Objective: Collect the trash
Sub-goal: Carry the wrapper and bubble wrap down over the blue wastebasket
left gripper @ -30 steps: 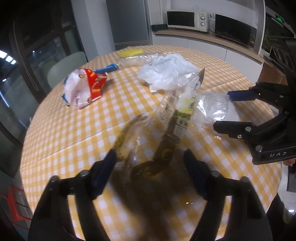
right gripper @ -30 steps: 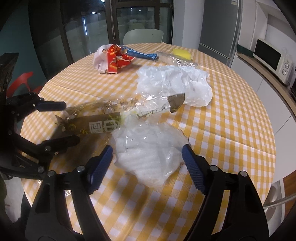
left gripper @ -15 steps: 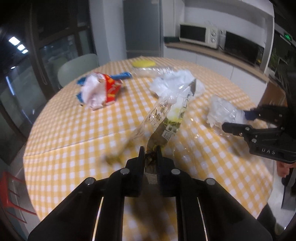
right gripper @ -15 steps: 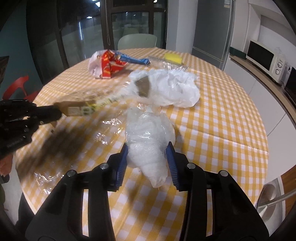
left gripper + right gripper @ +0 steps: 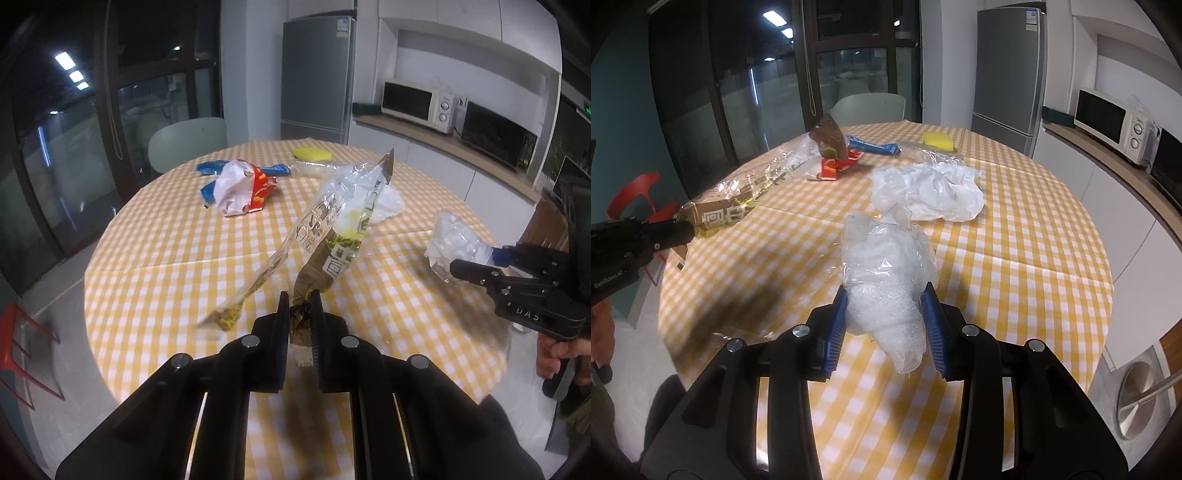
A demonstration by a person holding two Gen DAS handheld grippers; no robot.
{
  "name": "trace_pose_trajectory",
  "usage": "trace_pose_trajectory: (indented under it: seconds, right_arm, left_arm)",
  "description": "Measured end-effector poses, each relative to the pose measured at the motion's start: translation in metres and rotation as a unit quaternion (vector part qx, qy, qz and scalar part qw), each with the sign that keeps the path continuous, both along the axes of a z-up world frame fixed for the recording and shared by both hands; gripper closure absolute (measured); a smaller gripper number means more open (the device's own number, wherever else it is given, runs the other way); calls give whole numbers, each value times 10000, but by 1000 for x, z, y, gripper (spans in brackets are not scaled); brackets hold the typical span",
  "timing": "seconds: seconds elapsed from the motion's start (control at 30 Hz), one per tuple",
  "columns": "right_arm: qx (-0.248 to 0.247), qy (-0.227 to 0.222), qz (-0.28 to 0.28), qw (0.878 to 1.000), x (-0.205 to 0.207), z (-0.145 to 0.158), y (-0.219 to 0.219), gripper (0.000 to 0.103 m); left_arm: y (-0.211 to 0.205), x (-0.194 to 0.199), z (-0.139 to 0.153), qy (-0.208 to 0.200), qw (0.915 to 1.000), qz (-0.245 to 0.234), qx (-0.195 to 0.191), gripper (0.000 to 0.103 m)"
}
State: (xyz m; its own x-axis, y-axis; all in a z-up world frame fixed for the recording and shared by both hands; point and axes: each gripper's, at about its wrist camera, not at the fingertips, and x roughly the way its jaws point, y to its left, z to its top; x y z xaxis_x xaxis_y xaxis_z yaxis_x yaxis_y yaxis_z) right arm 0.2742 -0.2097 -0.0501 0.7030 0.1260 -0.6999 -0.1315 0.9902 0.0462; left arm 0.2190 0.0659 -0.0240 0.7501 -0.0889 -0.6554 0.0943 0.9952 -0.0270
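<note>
Both claws are gripping trash: the left gripper [image 5: 300, 312] is clamping the near end of a long clear wrapper [image 5: 334, 221], and the right gripper [image 5: 886, 325] is squeezing a crumpled foam wad [image 5: 886, 280]. The wrapper's long axis is running up and away from the jaws — toward the table's [image 5: 155, 258] far side. Remaining litter — a white bag [image 5: 931, 192], a red packet [image 5: 243, 186] — is lying farther off, the bag likely nearer the right hand.

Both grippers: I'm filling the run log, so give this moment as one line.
left gripper: shut on long wrapper | right gripper: shut on foam bundle | both lifted off table
</note>
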Motion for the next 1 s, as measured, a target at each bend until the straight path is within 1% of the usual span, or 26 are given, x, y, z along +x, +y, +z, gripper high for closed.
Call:
trace_pose_trajectory:
  seconds: [0.27, 0.5, 0.63, 0.83, 1.0]
  right_arm:
    - [287, -230, 28, 9993, -38, 10, 10, 66]
    - [269, -447, 83, 9986, -75, 17, 22, 66]
    - [367, -527, 127, 9979, -99, 23, 26, 66]
    - [505, -605, 63, 9969, -135, 26, 28, 66]
    - [560, -547, 87, 9969, -161, 24, 27, 66]
  left_arm:
    - [-3, -50, 10, -231, 9993, 176, -246, 93]
    - [-11, -95, 10, -366, 9987, 143, -337, 93]
    - [-16, -120, 9, -411, 9983, 144, -387, 94]
    - [-23, -158, 4, -370, 9983, 126, -424, 94]
    - [-26, -180, -6, -215, 9988, 54, -439, 94]
